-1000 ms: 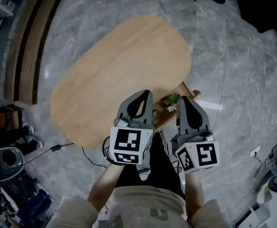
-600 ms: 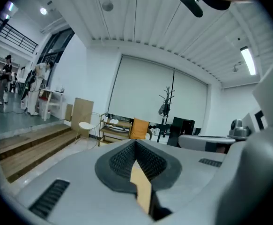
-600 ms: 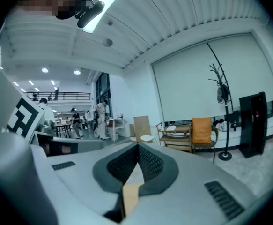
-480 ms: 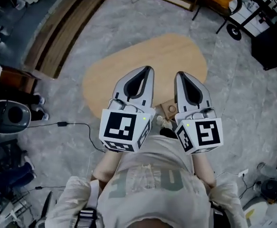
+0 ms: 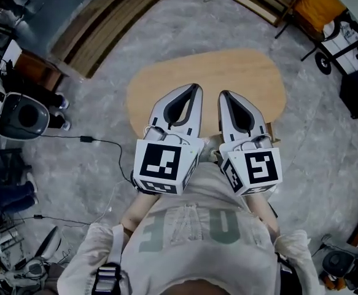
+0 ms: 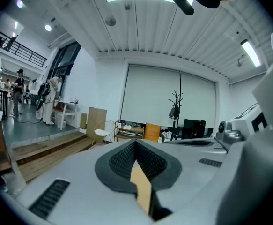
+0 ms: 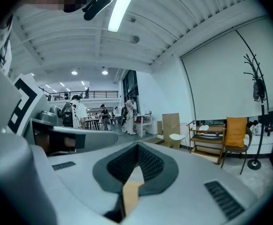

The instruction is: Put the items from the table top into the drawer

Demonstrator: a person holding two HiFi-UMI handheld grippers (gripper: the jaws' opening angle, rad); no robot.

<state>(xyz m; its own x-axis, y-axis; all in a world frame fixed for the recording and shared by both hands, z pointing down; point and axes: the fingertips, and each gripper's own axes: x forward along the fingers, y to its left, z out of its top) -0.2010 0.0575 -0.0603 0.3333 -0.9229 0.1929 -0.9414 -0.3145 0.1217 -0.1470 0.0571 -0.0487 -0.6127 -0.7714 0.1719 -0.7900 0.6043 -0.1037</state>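
With the left gripper (image 5: 194,87) and right gripper (image 5: 223,94) both pressed together on nothing above the near edge of the table (image 5: 252,72), where no items are seen, the drawer (image 5: 271,129), mostly hidden beneath them, is probably best pushed shut squarely.

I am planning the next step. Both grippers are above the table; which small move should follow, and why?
Probably lower both toward the near edge of the table. The left gripper and right gripper have shut, empty jaws, no item shows on the top, and that edge is hidden behind them.
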